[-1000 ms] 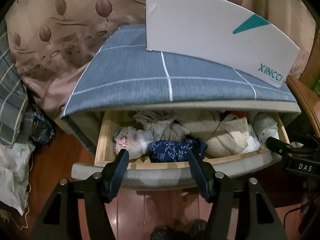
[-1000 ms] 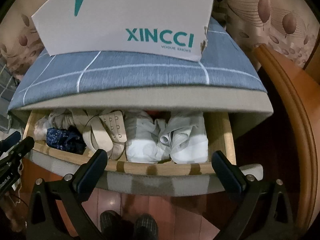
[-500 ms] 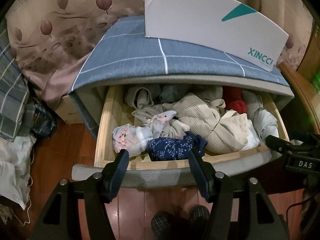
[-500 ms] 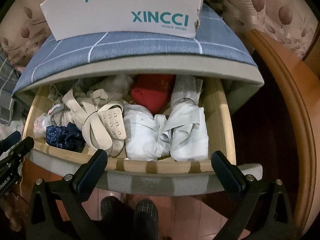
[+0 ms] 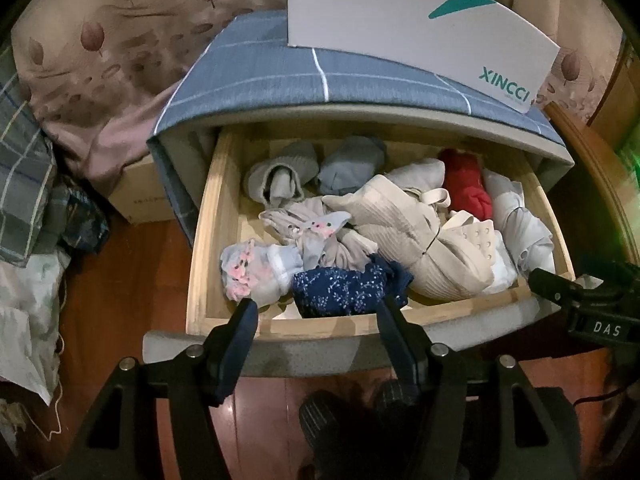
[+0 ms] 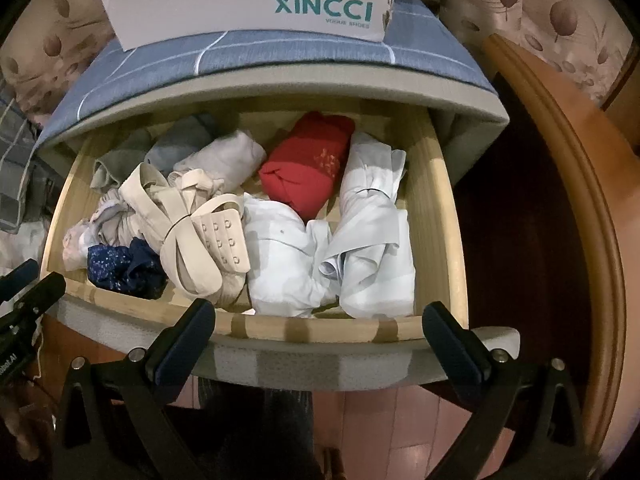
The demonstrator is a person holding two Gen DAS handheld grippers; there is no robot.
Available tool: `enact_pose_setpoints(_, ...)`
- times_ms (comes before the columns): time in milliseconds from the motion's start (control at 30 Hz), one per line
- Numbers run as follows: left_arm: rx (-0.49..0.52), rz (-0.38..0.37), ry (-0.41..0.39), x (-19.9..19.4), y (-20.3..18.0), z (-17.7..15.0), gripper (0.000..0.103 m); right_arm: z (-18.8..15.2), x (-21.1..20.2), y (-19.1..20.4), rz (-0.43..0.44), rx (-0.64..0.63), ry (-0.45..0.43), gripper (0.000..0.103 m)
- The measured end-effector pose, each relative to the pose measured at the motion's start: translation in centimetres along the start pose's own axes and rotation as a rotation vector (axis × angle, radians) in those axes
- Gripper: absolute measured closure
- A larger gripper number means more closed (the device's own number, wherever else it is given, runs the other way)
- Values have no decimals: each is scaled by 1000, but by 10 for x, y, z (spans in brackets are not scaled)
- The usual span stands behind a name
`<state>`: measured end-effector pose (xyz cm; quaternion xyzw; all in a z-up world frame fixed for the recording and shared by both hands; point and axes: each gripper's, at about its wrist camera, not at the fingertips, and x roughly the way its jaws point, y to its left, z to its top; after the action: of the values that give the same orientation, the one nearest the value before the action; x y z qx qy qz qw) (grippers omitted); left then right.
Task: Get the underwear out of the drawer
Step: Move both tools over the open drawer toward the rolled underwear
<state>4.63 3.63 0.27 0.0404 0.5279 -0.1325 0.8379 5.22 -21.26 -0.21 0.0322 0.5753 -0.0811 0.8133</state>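
Both my tongs, left (image 5: 316, 312) and right (image 6: 318, 322), gape empty at lower frame; risk: tangled beige bra (image 6: 200, 236) drags neighbours out of drawer (image 6: 332, 330)

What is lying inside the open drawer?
The drawer holds rolled underwear: a navy piece, a red piece, beige, white and grey ones. Whatever lies beneath them is covered.

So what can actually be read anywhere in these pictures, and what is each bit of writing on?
"XINCCI": teal letters on the white shoe box standing on top of the blue checked cabinet.
"VOGUE SHOES": small line under that brand name, just legible in the right view.
"DAS": white letters on the black body of the right tool, seen from the left view.
Sideways white print on the left tool: cut off, too small to read.
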Motion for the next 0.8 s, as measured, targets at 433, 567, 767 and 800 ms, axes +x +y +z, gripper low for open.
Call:
enact_pose_setpoints(433, 12, 17, 64, -5, -5, -8, 39, 9, 5, 3, -5, -18, 48, 1)
enact_pose_setpoints(567, 6, 12, 67, -6, -4, -10, 39, 10, 5, 4, -3, -19, 53, 1)
enact_pose_setpoints(767, 6, 14, 66, -6, -6, -10, 39, 14, 6, 4, -8, -17, 47, 1)
enact_pose_setpoints(800, 7, 11, 65, -6, -5, -9, 39, 13, 5, 4, -8, -16, 47, 1)
